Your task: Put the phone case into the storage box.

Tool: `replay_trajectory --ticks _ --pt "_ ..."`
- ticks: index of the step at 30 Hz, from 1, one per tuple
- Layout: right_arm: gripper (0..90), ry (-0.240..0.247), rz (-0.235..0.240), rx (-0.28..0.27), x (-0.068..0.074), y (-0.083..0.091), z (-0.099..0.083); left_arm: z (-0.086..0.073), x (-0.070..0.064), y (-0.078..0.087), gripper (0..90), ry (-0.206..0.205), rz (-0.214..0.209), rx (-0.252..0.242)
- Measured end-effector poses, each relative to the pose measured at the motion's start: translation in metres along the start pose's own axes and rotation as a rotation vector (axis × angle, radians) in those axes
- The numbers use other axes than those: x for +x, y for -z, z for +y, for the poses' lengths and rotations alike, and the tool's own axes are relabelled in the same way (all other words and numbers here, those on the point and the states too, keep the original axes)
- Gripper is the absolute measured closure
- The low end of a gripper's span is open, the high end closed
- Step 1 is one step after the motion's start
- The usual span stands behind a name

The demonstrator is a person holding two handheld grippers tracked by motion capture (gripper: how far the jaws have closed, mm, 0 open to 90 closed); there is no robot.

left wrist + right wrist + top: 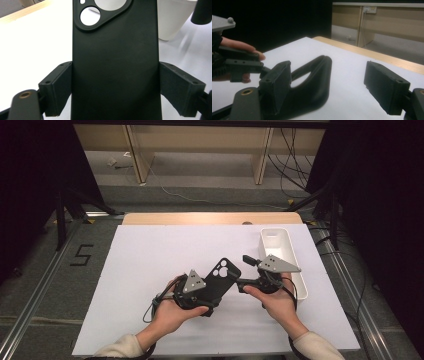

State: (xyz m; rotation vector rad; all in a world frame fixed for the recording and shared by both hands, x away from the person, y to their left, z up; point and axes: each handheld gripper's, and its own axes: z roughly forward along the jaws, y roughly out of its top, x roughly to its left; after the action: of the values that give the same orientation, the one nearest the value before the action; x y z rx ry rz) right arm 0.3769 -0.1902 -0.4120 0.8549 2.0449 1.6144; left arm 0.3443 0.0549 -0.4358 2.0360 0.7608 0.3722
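Note:
A black phone case (220,276) with round camera cutouts is held just above the white sheet, its camera end pointing away from the person. My left gripper (209,292) is shut on its two long edges near the bottom end; in the left gripper view the case (115,65) stands between both pads (58,87). My right gripper (246,273) is open beside the case's right edge. In the right gripper view the case's edge (312,80) lies against the left pad (275,85), and the other pad (387,87) stands well apart.
A white oblong tray (274,231) sits at the right of the white sheet (145,265), just beyond the right gripper, and its wall (172,20) shows in the left gripper view. The wooden table edge (210,218) runs along the back. Cables lie on the floor beyond.

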Motion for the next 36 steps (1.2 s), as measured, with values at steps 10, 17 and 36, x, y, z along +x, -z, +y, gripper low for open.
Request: replay_trajectory --ticks 10,17,36 --pt "25.4 -0.023 0.013 0.019 -0.001 -0.018 0.007 0.002 -0.005 -0.003 16.0 -0.013 -0.006 0.002" --pt "27.7 -0.043 0.015 0.049 0.0 -0.027 0.008 0.002 -0.008 -0.005 16.0 -0.026 -0.006 -0.005" --pt "38.7 -0.101 0.029 0.097 -0.002 -0.029 0.005 0.003 -0.009 -0.004 16.0 -0.033 -0.003 -0.016"
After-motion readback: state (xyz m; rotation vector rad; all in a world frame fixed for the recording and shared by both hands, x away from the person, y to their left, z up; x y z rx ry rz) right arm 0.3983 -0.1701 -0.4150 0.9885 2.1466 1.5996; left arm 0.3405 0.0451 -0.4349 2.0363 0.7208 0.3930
